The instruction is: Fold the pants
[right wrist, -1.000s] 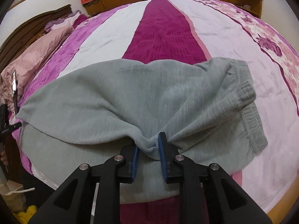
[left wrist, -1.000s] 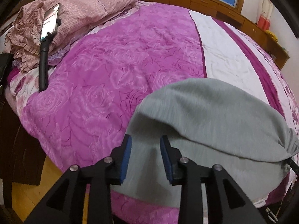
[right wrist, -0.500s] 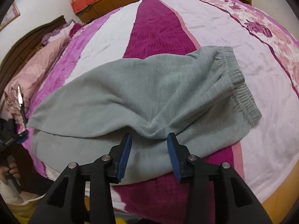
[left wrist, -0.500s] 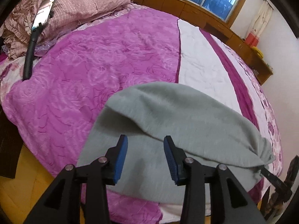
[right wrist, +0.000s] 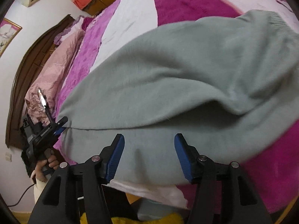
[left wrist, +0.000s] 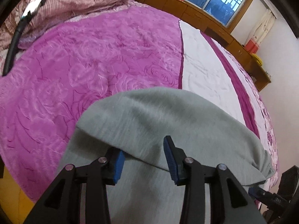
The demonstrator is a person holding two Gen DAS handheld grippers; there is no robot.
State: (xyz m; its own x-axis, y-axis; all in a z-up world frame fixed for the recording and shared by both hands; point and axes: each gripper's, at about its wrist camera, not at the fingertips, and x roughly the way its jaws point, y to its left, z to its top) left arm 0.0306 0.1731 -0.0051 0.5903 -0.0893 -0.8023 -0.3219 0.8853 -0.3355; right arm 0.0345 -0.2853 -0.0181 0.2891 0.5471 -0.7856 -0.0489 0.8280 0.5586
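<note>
**Grey pants folded over on the bed**

The soft grey fleece pants are laid doubled on the purple-and-white quilted bed. The right tool is seen parted, its jaws just opened, empty above the lower layer. The left tool is held open, the folded edge seemingly draped between its pads.

Left gripper: pointed steeply downward, blue-padded jaws partly apart, pads pressing on nothing, left finger tucked under a cloth edge. Also visible from the right wrist view, gripped by a bare hand with pale sleeve below.

Right gripper: pointed steeply downward, jaws just opening, standing wide, nothing between the pads.
</note>
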